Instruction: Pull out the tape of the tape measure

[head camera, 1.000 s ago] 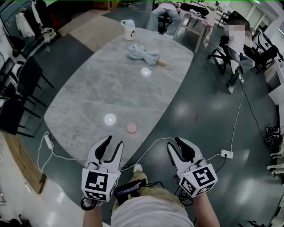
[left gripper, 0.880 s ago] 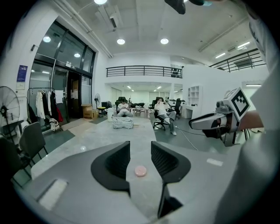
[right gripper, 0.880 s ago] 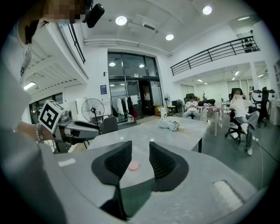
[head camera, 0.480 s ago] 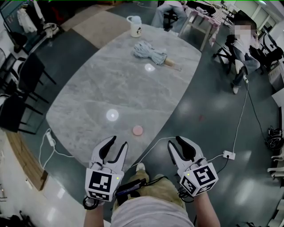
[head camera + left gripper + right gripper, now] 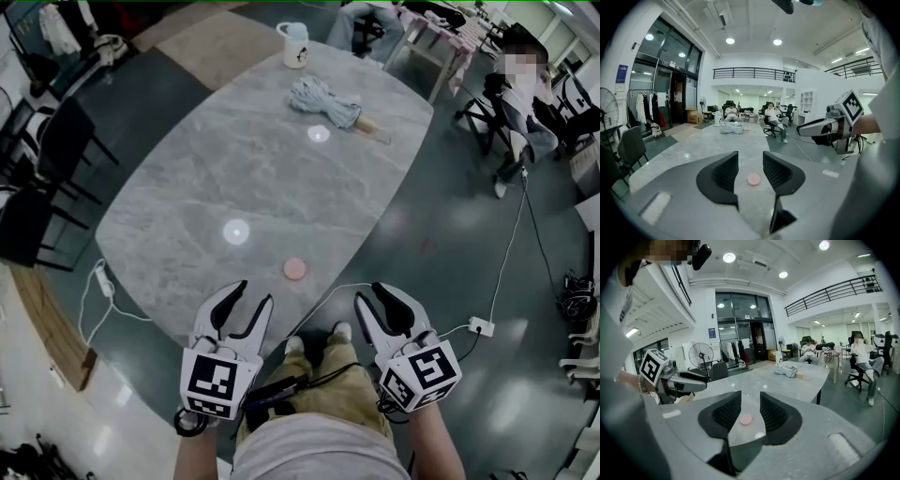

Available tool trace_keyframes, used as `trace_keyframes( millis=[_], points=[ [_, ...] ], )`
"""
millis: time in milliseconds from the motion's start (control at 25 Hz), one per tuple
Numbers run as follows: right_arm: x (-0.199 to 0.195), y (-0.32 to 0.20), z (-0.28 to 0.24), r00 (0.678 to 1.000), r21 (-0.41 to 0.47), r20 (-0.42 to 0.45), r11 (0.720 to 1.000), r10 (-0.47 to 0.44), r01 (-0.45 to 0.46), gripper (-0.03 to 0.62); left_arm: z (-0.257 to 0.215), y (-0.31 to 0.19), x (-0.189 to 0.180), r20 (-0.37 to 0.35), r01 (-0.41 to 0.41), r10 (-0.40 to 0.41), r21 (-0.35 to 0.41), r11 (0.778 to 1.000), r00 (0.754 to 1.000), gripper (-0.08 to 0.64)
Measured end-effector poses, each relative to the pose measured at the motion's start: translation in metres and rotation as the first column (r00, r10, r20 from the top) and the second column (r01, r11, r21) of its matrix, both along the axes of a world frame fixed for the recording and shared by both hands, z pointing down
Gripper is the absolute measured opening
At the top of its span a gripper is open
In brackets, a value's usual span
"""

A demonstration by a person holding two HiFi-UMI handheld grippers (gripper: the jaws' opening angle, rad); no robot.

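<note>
Pink tape measure (image 5: 294, 268) lies near the table (image 5: 225, 159) edge. Left gripper (image 5: 251, 292) and right gripper (image 5: 368, 295) hover just short of it, one each side, jaws apart, nothing between them.

Small round pink tape measure (image 5: 294, 268), lying flat on the grey marble table (image 5: 216, 169), close to its near edge
</note>
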State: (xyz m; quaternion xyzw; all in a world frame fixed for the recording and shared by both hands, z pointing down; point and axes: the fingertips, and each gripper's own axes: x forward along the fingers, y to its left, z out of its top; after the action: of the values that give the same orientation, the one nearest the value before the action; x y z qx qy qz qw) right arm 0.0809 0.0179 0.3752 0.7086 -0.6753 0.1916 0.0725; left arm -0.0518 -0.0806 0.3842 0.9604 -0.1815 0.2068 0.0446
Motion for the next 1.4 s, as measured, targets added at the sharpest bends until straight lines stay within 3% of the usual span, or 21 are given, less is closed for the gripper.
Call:
trace_keyframes(
  millis=[280,760,1400],
  points=[
    [0.003,-0.011,0.003,0.999,0.007,0.013,0.999,-0.050,0.050,0.120,0.003,-0.003,0.006,0.003,0.013,-0.013,0.017,1.000,1.000,0.181],
    [0.023,-0.023,0.013,0.994,-0.032,0.034,0.994,-0.106,0.107,0.120,0.033,-0.004,0.033,0.043,0.019,-0.018,-0.019,1.000,0.999,0.218],
    [0.041,-0.038,0.049,0.969,-0.132,0.080,0.961,-0.235,0.244,0.120,0.103,-0.007,0.067,0.160,0.048,-0.044,-0.022,0.999,0.986,0.272]
  ],
)
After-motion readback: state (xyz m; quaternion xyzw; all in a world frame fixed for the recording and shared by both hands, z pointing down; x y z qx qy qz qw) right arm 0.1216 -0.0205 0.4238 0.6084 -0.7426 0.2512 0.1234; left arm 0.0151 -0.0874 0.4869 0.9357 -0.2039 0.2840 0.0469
